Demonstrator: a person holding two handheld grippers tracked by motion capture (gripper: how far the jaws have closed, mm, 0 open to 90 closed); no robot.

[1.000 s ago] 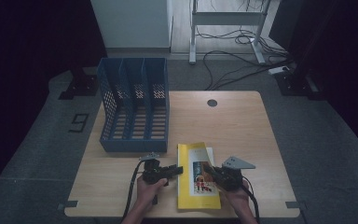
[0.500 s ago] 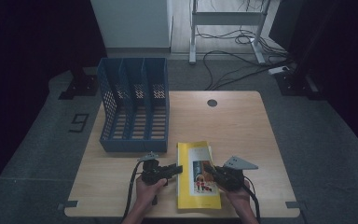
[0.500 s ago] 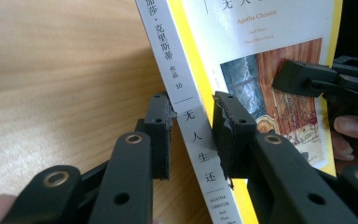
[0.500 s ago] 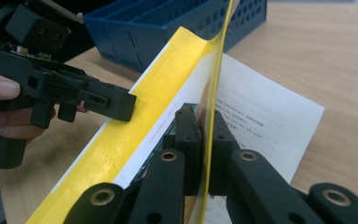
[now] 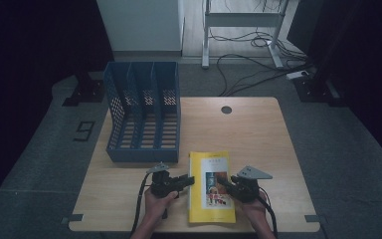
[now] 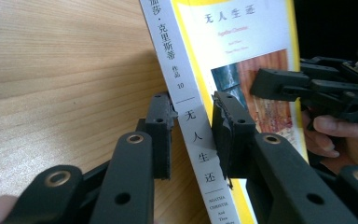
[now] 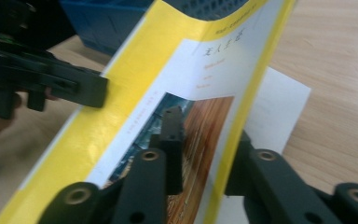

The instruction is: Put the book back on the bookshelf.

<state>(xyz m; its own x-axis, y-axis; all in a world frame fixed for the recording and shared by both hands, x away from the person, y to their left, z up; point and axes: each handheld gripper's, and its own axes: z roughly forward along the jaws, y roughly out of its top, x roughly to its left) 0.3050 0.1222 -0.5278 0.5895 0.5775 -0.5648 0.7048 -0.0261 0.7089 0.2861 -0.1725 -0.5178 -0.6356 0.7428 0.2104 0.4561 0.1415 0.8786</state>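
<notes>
Yellow book (image 5: 211, 186) near the table's (image 5: 258, 134) near edge: left hand-held gripper (image 6: 193, 135) straddling its spine, right hand-held gripper (image 7: 205, 154) pinching the lifted cover.

book (image 6: 200, 154) spine: bottom cut off by frame edge; right gripper (image 7: 205, 154): far jaw behind cover

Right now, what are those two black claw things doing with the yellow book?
A person holds a gripper in each hand at a wooden table. The left gripper has its jaws on either side of the yellow book at the spine. The right gripper has its jaws around the front cover's edge, bending it up off the pages. A blue file rack stands behind the book.
</notes>
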